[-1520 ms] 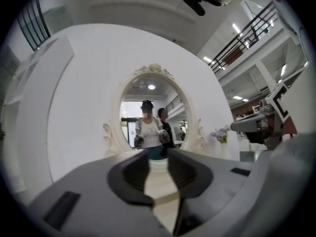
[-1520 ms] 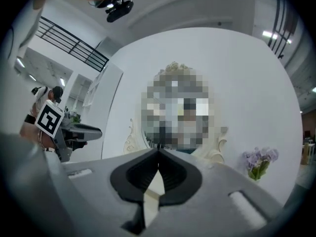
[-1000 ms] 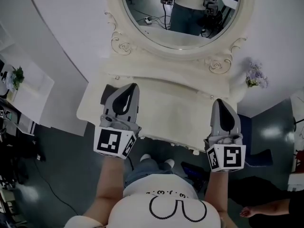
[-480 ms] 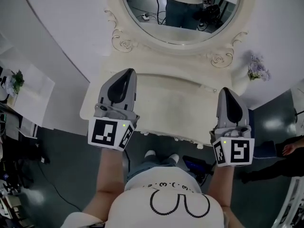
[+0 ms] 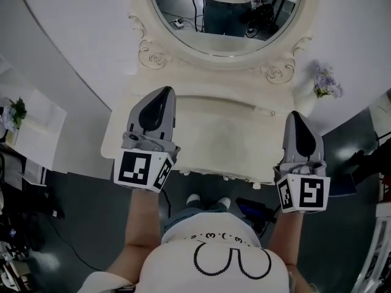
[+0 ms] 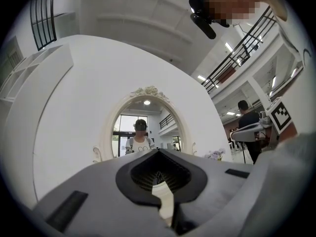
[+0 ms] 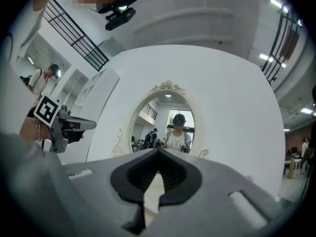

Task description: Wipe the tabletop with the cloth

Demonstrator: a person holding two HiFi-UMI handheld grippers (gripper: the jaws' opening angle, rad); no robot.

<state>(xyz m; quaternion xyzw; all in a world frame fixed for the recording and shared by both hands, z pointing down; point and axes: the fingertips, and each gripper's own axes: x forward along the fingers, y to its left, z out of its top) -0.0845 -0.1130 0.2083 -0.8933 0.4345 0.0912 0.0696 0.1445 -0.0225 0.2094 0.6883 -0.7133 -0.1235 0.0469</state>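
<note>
Head view looks down on both tools, held side by side above a cream-white, scroll-edged dressing surface (image 5: 226, 136) that fills the middle of the frame. The left tool (image 5: 162, 91) hangs over its left part and the right tool (image 5: 296, 113) over its right end. The surface looks pale and matt between them, and the tools' grey bodies cover parts of it. Only this view shows the dark grey floor (image 5: 73, 206) at lower left and the person's white printed T-shirt (image 5: 214, 264) at the bottom.

The left gripper view and the right gripper view show instead each tool's jaws closed tip to tip with nothing between them. Both point at an oval mirror in an ornate cream frame (image 5: 226, 17) on the white wall, with the person reflected in it. A small bunch of purple flowers (image 5: 325, 83) sits just right of the mirror. In the left gripper view a bystander in dark clothes (image 6: 245, 120) stands at the right of the frame.
</note>
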